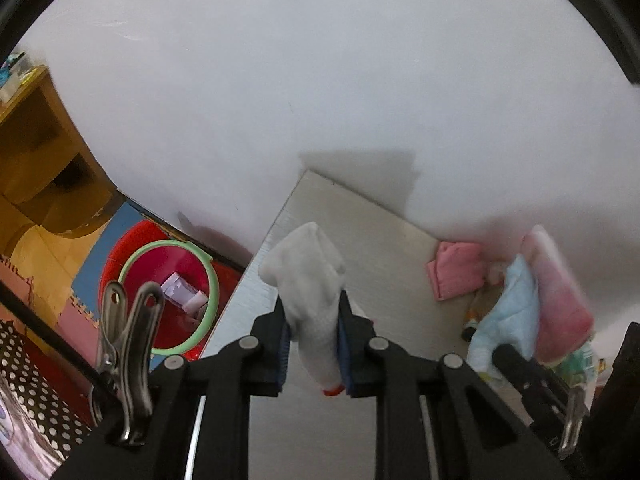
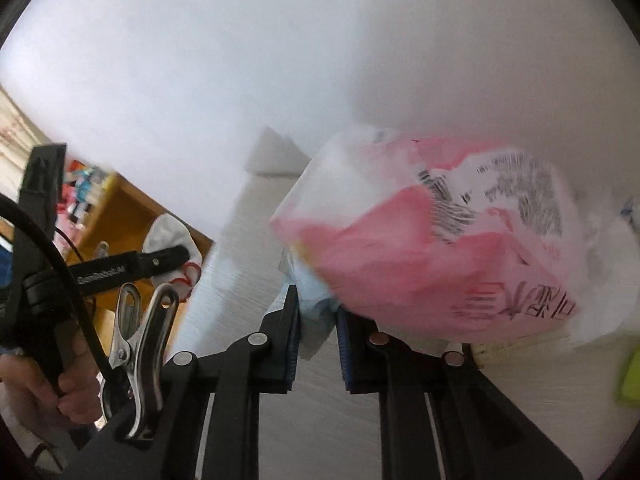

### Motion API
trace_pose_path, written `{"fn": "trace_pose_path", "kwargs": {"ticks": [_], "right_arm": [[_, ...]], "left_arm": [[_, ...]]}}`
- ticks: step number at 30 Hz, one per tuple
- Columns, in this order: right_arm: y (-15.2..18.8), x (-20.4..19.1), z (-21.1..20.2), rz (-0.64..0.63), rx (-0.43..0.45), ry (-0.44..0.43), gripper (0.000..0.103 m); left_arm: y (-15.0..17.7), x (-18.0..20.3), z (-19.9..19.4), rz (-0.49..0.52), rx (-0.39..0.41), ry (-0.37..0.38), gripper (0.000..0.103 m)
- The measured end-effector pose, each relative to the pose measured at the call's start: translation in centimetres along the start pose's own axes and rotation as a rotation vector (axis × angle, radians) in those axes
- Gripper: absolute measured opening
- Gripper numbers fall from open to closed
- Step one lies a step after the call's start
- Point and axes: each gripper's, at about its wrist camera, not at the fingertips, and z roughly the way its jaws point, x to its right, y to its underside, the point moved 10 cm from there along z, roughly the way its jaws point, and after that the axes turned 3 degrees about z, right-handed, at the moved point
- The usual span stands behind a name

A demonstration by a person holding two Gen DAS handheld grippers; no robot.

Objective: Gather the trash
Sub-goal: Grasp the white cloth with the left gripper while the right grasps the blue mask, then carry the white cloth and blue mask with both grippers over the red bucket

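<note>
My left gripper [image 1: 313,320] is shut on a crumpled white tissue [image 1: 308,272] with a red bit at its lower end, held above the pale table [image 1: 384,240]. In the right wrist view, my right gripper [image 2: 316,312] is shut on a light blue crumpled piece [image 2: 314,304]. A pink-and-white printed plastic bag [image 2: 440,248] hangs against the blue piece; I cannot tell whether the pads pinch it too. On the floor left of the table stands a red bin [image 1: 168,292] with a green rim and some paper scraps inside. The left wrist view also shows the blue piece [image 1: 508,312] and the bag [image 1: 560,292].
A folded pink cloth [image 1: 456,270] lies by the wall on the table, with a small bottle-like thing [image 1: 470,320] near it. A wooden shelf [image 1: 44,152] stands at the left. A yellow-green object [image 2: 630,376] sits at the right edge. A hand [image 2: 40,384] holds the left gripper's handle.
</note>
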Motion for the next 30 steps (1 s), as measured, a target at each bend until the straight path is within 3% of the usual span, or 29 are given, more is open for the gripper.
{"fn": "trace_pose_path", "kwargs": {"ticks": [8, 20, 30], "right_arm": [[0.0, -2.1, -3.8, -0.033, 0.061, -0.058, 0.017], [-0.9, -1.2, -3.5, -0.008, 0.058, -0.079, 0.017], [-1.6, -4.7, -3.6, -0.054, 0.076, -0.164, 0.017]], "left_arm": [[0.7, 0.0, -1.7, -0.032, -0.028, -0.011, 0.022], [1.6, 1.2, -2.5, 0.014, -0.024, 0.001, 0.021], [1.1, 1.2, -4.5, 0.027, 0.018, 0.016, 0.021]]}}
